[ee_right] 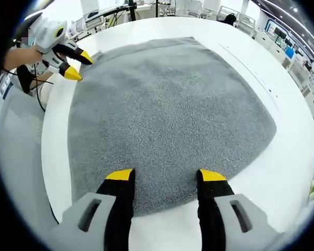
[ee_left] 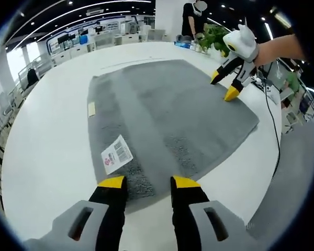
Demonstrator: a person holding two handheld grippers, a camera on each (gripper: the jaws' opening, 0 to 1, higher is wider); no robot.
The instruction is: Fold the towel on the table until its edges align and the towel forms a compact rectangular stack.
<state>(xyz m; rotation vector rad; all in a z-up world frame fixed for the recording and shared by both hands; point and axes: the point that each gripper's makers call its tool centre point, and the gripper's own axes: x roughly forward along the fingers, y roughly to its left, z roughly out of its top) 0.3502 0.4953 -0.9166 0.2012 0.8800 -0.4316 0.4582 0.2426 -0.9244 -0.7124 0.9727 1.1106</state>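
on the white tabletop [ee_left: 52,136] the grey towel [ee_left: 167,120] lies spread flat in a single layer, no fold yet made, so the step in hand looks like the opening one: getting a grip on one edge.

in the left gripper view, the left gripper [ee_left: 146,183] sits at 6 o'clock with its yellow-tipped fingers [ee_left: 113,182] released and apart, poised over the near edge of the towel; whether the tips touch the cloth i cannot tell. a white barcode label [ee_left: 116,153] lies on the towel just ahead of the fingers, toward 7 o'clock, and a small pale tag [ee_left: 91,109] sits near the edge at 9 o'clock. the right gripper shows at 2 o'clock, over the far corner.

in the right gripper view, the right gripper [ee_right: 166,177] at 6 o'clock also has its fingers spread wide, straddling the near towel edge, holding nothing. the left gripper appears at 10 o'clock by the opposite corner.

next, each pair of fingers probably needs to come down and pinch its corner, then both lift and carry that edge across to meet the opposite one, kept level so the edges line up.
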